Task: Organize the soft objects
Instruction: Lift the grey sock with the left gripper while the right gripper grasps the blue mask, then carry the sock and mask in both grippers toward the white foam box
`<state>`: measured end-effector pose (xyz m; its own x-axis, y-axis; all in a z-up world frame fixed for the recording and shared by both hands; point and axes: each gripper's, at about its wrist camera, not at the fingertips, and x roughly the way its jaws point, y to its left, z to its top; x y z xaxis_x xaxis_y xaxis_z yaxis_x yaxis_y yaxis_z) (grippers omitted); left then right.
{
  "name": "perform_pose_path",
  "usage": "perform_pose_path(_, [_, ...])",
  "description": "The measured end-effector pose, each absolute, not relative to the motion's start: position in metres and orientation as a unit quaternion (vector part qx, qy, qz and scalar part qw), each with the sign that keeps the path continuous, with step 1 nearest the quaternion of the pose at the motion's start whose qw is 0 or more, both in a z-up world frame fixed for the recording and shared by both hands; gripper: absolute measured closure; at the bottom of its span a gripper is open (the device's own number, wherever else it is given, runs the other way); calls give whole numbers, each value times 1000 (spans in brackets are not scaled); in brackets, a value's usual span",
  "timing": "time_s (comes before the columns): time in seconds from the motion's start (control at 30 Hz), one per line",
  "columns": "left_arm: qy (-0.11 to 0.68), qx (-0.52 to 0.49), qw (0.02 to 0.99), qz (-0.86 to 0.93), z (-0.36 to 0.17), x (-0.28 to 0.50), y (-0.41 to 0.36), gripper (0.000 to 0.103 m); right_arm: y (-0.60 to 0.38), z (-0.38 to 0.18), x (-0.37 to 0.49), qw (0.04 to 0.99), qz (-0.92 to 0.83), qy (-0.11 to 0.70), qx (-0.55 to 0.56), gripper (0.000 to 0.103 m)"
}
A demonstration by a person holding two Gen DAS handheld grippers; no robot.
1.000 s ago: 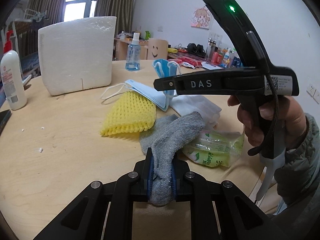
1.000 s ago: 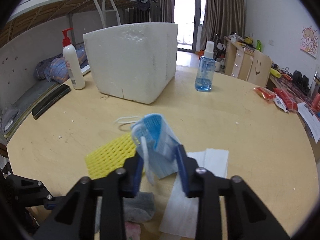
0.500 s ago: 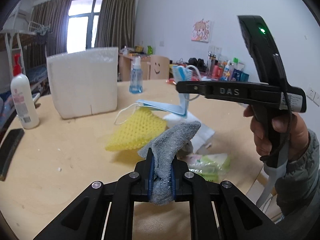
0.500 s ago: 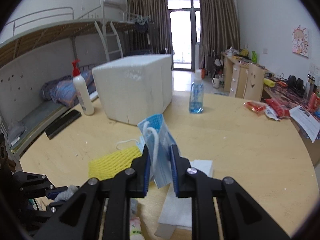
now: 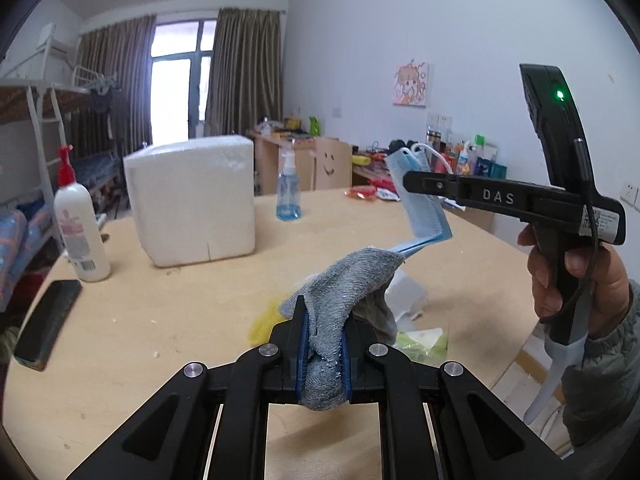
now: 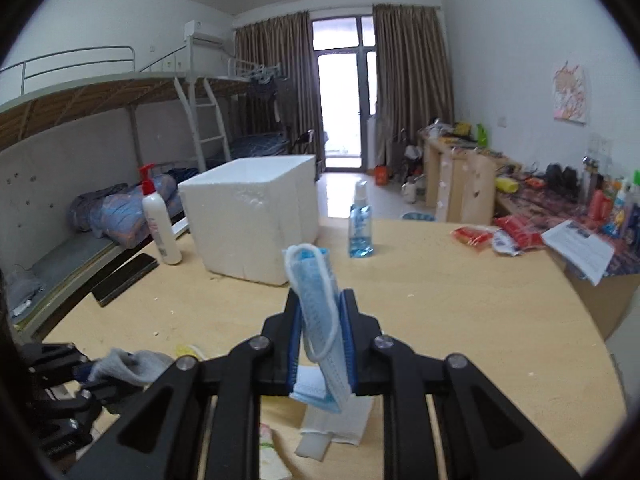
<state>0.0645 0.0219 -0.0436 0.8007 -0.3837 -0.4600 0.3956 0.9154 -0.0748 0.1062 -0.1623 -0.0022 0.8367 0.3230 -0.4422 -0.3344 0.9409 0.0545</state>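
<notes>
My left gripper point(image 5: 323, 340) is shut on a grey sock point(image 5: 344, 284) and holds it above the wooden table point(image 5: 160, 320). My right gripper point(image 6: 322, 336) is shut on a blue face mask point(image 6: 316, 300), lifted off the table; it also shows in the left wrist view point(image 5: 422, 208), up at the right. The sock shows at the lower left of the right wrist view point(image 6: 128, 364). A yellow foam net point(image 5: 266, 318) is mostly hidden behind the sock. A white foam box point(image 5: 192, 200) stands at the back of the table.
A white tissue point(image 6: 336, 420) and a green wipes pack point(image 5: 420, 340) lie under the grippers. A lotion bottle point(image 5: 80, 232), a black phone point(image 5: 48, 320) and a blue spray bottle point(image 5: 289, 196) stand around the foam box. Snack packs and papers point(image 6: 516, 236) lie at the right.
Both grippers have risen well above the table, carrying the sock and the mask up with them. The right gripper has closed tighter on the mask.
</notes>
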Motion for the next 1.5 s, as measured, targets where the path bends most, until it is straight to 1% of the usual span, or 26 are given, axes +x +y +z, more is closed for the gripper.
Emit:
perform_pose_path(0.23, [233, 10, 954, -186, -33, 72, 27, 89, -174, 12, 92, 965, 166, 204, -4, 81])
perform_pose_path(0.63, [199, 10, 971, -135, -7, 73, 45, 89, -185, 25, 79, 971, 158, 180, 7, 81])
perform_pose_path(1.23, [150, 9, 988, -47, 22, 67, 62, 89, -159, 28, 58, 963, 217, 160, 8, 81])
perform_pose_path(1.5, [147, 8, 989, -27, 29, 67, 71, 89, -140, 29, 60, 956, 247, 160, -1, 81])
